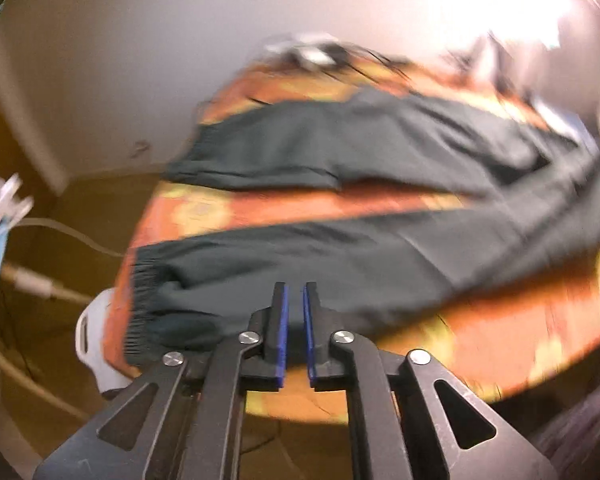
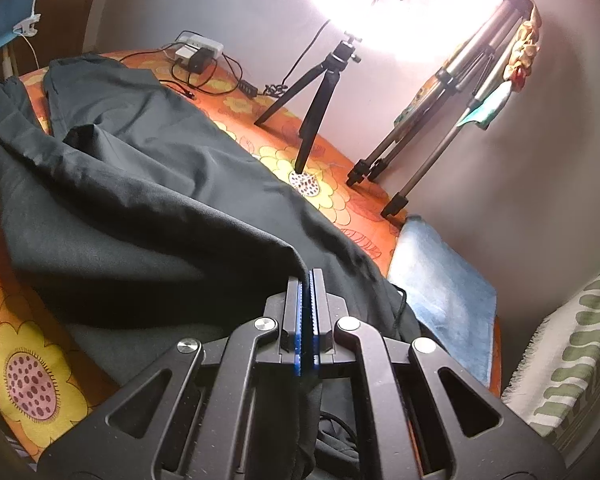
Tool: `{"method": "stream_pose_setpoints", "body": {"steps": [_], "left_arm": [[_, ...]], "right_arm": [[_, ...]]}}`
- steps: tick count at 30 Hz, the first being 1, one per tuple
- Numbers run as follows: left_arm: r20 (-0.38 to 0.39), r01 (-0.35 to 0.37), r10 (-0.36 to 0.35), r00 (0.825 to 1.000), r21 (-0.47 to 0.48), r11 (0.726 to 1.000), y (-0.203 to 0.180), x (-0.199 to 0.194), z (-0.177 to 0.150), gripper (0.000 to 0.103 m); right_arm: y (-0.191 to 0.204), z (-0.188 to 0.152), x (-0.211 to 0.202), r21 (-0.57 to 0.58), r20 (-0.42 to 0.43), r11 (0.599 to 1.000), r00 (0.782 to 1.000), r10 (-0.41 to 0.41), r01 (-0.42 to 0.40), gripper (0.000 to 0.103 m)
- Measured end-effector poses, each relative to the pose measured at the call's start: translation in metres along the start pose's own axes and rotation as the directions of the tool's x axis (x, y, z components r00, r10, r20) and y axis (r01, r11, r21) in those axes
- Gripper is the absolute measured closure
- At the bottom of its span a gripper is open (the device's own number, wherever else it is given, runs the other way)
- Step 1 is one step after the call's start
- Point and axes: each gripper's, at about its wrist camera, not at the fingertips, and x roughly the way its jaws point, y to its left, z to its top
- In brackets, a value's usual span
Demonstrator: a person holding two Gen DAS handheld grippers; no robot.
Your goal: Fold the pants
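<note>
Dark green pants (image 1: 340, 248) lie spread on an orange flowered cloth (image 1: 500, 340), both legs stretching left, with the ribbed cuff (image 1: 138, 312) of the near leg at the left. My left gripper (image 1: 295, 292) is open by a narrow gap and empty, just over the near leg's edge. The left wrist view is blurred. In the right wrist view the pants (image 2: 140, 200) lie across the cloth (image 2: 4, 320). My right gripper (image 2: 306, 280) is shut on a lifted fold of the pants at the waist end.
A small black tripod (image 2: 320, 80) and a larger silver tripod (image 2: 440, 120) stand on the far side by the wall. A power strip with chargers and cables (image 2: 198, 54) lies at the back. A blue towel (image 2: 440, 292) lies to the right. White cables (image 1: 40, 280) hang left.
</note>
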Motion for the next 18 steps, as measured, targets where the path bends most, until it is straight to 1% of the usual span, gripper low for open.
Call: {"method": "stream_pose_setpoints", "body": {"steps": [1, 3, 5, 6, 7, 9, 11, 12, 15, 16, 17, 18], "left_arm": [[-0.026, 0.024, -0.023, 0.999, 0.033, 0.999, -0.006, 0.002, -0.001, 0.095], [-0.061, 0.047, -0.043, 0.997, 0.076, 0.996, -0.018, 0.006, -0.005, 0.092], [-0.077, 0.064, -0.056, 0.995, 0.098, 0.993, -0.026, 0.008, -0.008, 0.085], [-0.084, 0.072, -0.063, 0.994, 0.108, 0.992, -0.029, 0.008, -0.010, 0.083], [-0.090, 0.073, -0.061, 0.994, 0.130, 0.989, -0.033, 0.010, -0.012, 0.079], [-0.096, 0.035, -0.019, 0.995, 0.171, 0.985, -0.042, 0.012, -0.015, 0.077], [-0.110, 0.040, -0.021, 0.994, 0.171, 0.984, -0.041, 0.019, -0.016, 0.077], [-0.101, 0.040, -0.023, 0.995, 0.171, 0.985, -0.040, 0.019, -0.015, 0.077], [-0.088, -0.016, 0.034, 0.996, 0.195, 0.981, -0.039, 0.023, -0.010, 0.077], [-0.080, -0.027, 0.043, 0.996, 0.188, 0.982, -0.037, 0.025, -0.009, 0.077], [-0.077, -0.030, 0.044, 0.996, 0.175, 0.984, -0.034, 0.027, -0.007, 0.082], [-0.066, -0.027, 0.038, 0.997, 0.156, 0.987, -0.031, 0.028, -0.005, 0.092]], "right_arm": [[0.000, 0.000, 0.003, 0.005, -0.005, 1.000, 1.000, 0.005, -0.005, 0.100], [0.000, 0.000, 0.006, 0.012, -0.012, 1.000, 1.000, 0.011, -0.011, 0.100], [-0.001, 0.000, 0.008, 0.017, -0.017, 1.000, 1.000, 0.017, -0.016, 0.100], [-0.002, 0.000, 0.009, 0.019, -0.020, 1.000, 1.000, 0.021, -0.020, 0.099], [-0.003, 0.000, 0.009, 0.020, -0.021, 1.000, 0.999, 0.023, -0.023, 0.100], [-0.005, 0.001, 0.010, 0.023, -0.024, 0.999, 0.999, 0.026, -0.026, 0.100], [-0.007, 0.002, 0.011, 0.035, -0.024, 0.999, 0.999, 0.030, -0.029, 0.100], [-0.008, 0.003, 0.011, 0.041, -0.025, 0.999, 0.999, 0.033, -0.032, 0.100], [-0.009, 0.004, 0.011, 0.041, -0.025, 0.999, 0.999, 0.035, -0.034, 0.100], [-0.010, 0.004, 0.011, 0.043, -0.024, 0.998, 0.999, 0.036, -0.035, 0.100], [-0.010, 0.004, 0.011, 0.045, -0.025, 0.998, 0.999, 0.037, -0.036, 0.100], [-0.009, 0.004, 0.011, 0.045, -0.025, 0.998, 0.999, 0.037, -0.036, 0.100]]}}
